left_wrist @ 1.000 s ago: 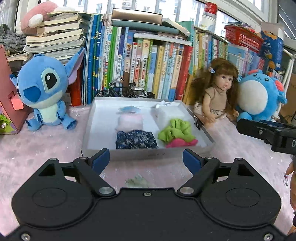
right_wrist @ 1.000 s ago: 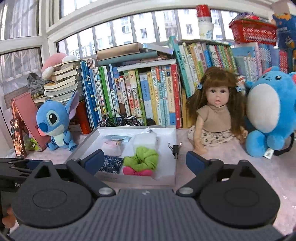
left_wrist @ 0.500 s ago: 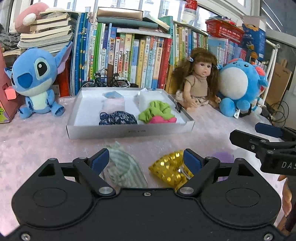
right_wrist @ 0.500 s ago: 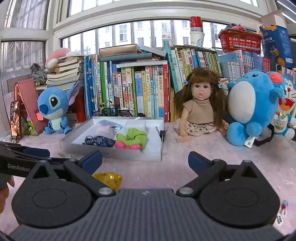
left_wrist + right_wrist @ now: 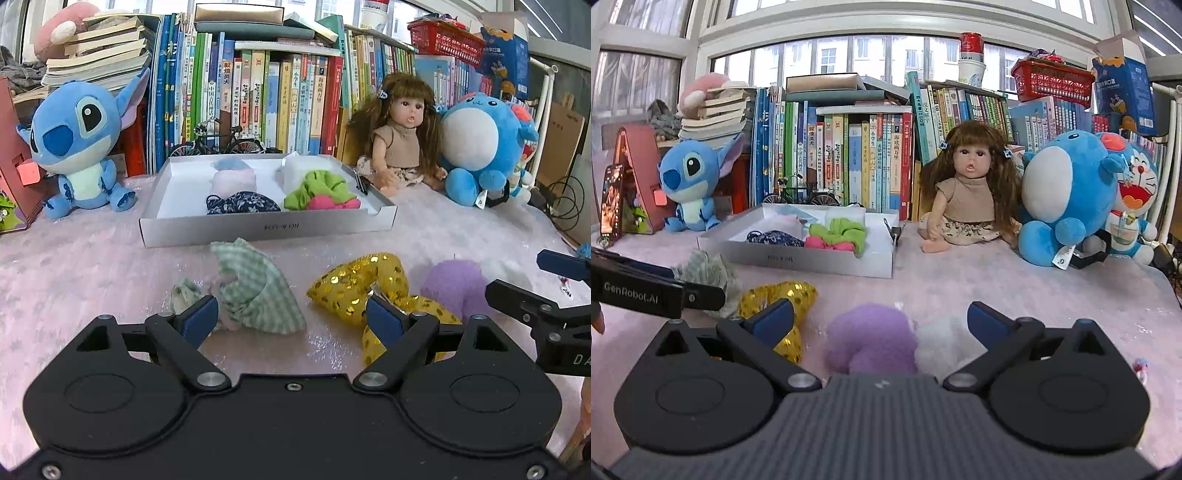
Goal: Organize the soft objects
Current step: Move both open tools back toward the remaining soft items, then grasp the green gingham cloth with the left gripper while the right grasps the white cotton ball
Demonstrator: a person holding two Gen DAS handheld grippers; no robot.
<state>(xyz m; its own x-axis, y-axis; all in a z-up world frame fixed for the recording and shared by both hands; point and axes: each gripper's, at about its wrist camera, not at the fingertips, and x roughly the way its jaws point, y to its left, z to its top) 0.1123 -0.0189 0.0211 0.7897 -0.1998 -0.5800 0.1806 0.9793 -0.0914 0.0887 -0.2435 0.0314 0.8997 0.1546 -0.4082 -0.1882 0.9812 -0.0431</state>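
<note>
I see my left tool point(image 5: 291, 314) at the lower centre of its frame, released, fingers spread and empty. The green checked cloth point(image 5: 255, 291) lies on the pink worktop point(image 5: 74, 266) just past its left finger; the gold sequin piece point(image 5: 362, 284) sits beside its right finger. My right tool point(image 5: 881, 321) is also released, gripping nothing; the purple plush point(image 5: 871, 339) and a white fluffy item point(image 5: 942, 339) lie between its spread fingers, lower centre of that frame. The white tray point(image 5: 266, 229), mid-frame, holds 1 navy floral piece point(image 5: 240, 203), 1 green piece point(image 5: 317, 188), 1 pink piece point(image 5: 332, 203) and paler items behind. Books point(image 5: 849, 162), a doll point(image 5: 967, 192) and blue plush toys point(image 5: 690, 181) line the back.
</note>
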